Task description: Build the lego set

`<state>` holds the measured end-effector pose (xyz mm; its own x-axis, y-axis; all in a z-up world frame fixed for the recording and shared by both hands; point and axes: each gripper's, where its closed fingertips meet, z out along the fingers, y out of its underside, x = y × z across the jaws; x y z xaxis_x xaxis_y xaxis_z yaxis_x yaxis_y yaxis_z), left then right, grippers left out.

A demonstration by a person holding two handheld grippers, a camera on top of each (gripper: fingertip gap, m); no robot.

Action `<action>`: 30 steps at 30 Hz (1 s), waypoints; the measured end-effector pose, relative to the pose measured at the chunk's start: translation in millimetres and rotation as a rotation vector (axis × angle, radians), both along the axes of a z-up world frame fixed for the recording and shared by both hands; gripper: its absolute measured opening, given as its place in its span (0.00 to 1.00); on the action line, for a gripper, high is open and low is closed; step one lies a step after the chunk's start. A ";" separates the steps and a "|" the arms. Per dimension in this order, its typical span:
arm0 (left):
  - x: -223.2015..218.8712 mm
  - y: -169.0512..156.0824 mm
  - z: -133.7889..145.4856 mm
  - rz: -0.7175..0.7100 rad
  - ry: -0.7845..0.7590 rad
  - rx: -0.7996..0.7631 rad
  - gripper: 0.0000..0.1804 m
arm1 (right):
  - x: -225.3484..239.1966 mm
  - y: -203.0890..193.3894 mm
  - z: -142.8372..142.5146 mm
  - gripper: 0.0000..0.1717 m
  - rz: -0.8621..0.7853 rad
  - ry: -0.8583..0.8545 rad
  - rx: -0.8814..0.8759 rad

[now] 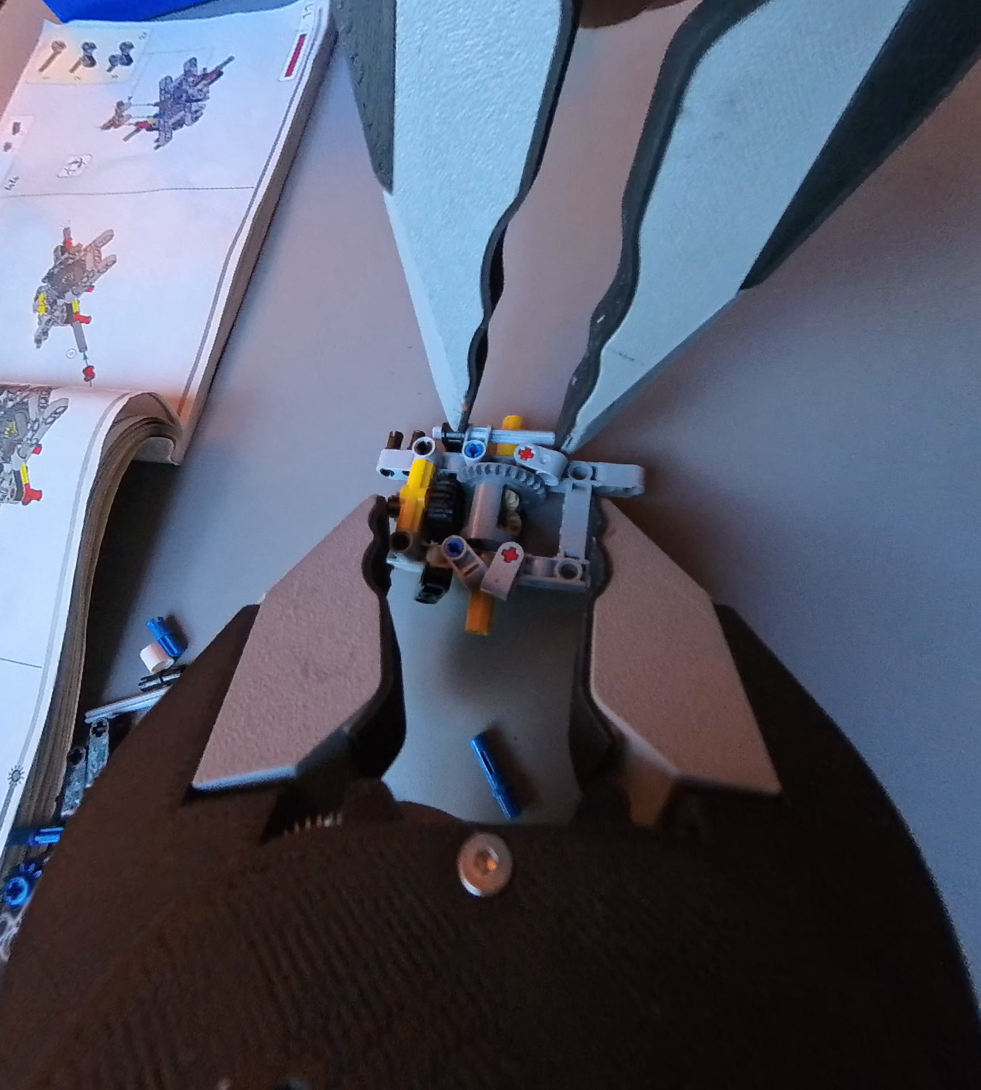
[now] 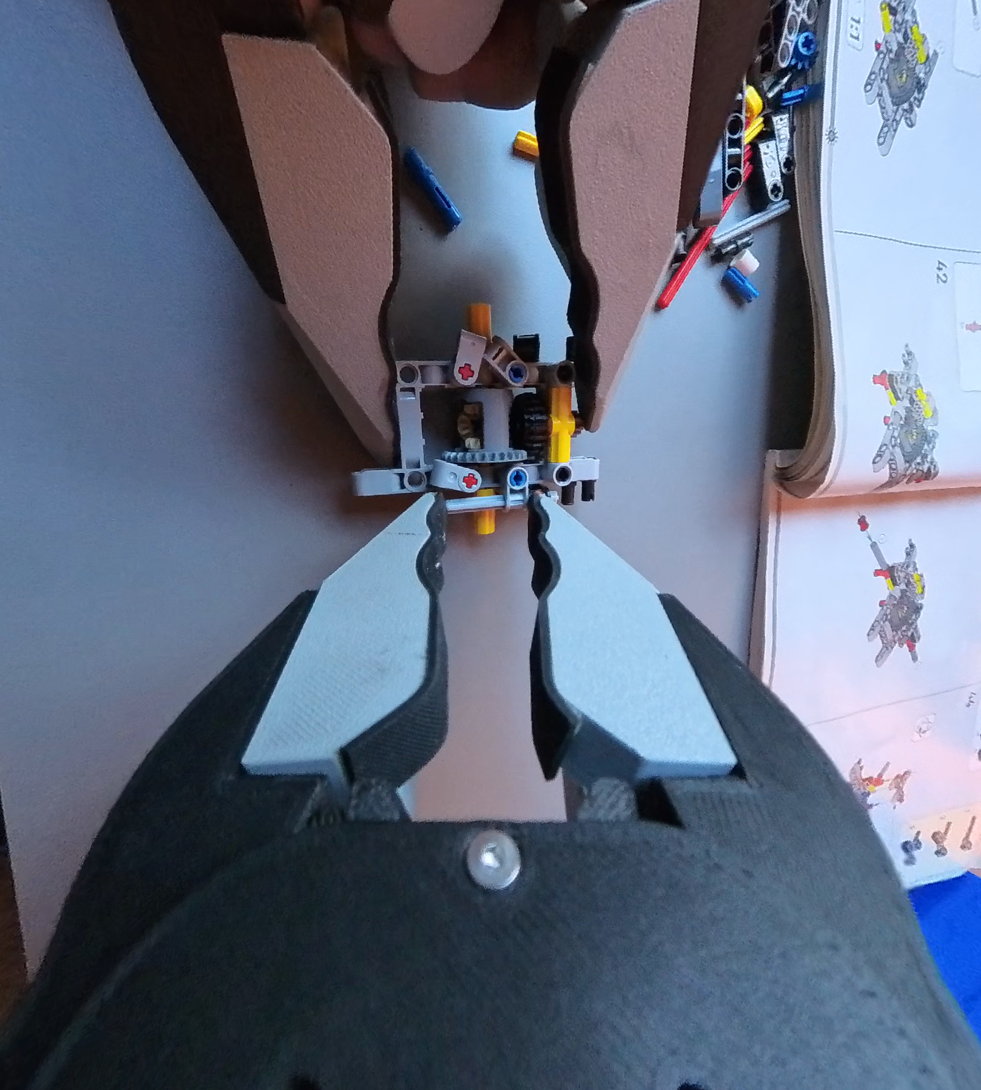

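Spanning both tools (image 2: 487, 498) – grey axle (image 2: 476, 501), crosswise

hobby desk: open instruction booklet (image 1: 63, 295), loose brick parts (image 2: 765, 147).

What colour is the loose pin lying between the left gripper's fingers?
Blue. The loose pin shows best in the left wrist view, on the table.

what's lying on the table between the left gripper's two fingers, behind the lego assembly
A loose blue pin lies on the bare table between the fingers, behind the assembly at their tips. The right wrist view shows it too.
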<state>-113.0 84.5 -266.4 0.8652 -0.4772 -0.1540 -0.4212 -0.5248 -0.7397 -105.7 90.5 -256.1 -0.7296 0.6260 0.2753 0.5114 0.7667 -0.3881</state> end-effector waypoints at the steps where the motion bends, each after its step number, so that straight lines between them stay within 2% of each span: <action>1: -0.2 0.3 0.0 0.004 0.005 0.003 0.37 | -0.2 0.4 -0.1 0.15 0.004 -0.002 0.013; 12: -2.6 1.1 0.4 0.024 0.023 0.012 0.36 | -3.7 3.4 0.9 0.15 0.003 -0.011 0.017; 13: 0.0 0.0 -0.1 0.014 0.012 0.003 0.36 | -5.9 6.6 1.8 0.09 0.001 0.006 0.038; 21: -3.5 0.8 0.0 0.044 -0.055 -0.029 0.37 | -11.6 6.1 1.8 0.08 0.024 0.026 -0.005; 30: -6.9 1.0 0.9 0.037 0.013 0.009 0.36 | -9.1 5.3 2.2 0.06 -0.029 0.101 -0.026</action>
<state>-119.9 85.5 -265.5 0.8799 -0.4438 -0.1697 -0.4115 -0.5331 -0.7393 -114.8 95.8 -254.0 -0.6806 0.6541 0.3300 0.4902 0.7413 -0.4584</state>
